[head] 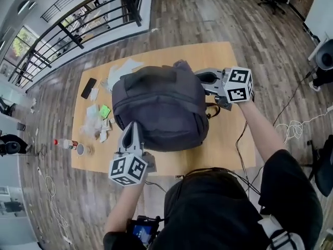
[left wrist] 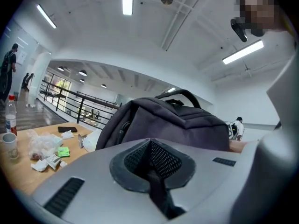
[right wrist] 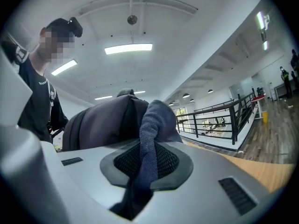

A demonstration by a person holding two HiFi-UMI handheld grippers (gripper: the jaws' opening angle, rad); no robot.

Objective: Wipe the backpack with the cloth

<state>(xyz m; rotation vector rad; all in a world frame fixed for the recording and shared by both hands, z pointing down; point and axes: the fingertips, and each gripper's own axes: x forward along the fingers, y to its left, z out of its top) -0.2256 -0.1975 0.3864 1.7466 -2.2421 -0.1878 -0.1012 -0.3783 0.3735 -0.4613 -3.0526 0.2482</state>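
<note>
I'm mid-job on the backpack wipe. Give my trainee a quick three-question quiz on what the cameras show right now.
1. Multiple choice: what is clamped between the jaws of the right gripper?
A) a phone
B) a blue-grey cloth
C) a bottle
2. True or false: the backpack lies on the floor.
3. Fill in: in the head view, the black phone lies to the ___ of the backpack.

Key:
1. B
2. False. It rests on the wooden table.
3. left
</note>
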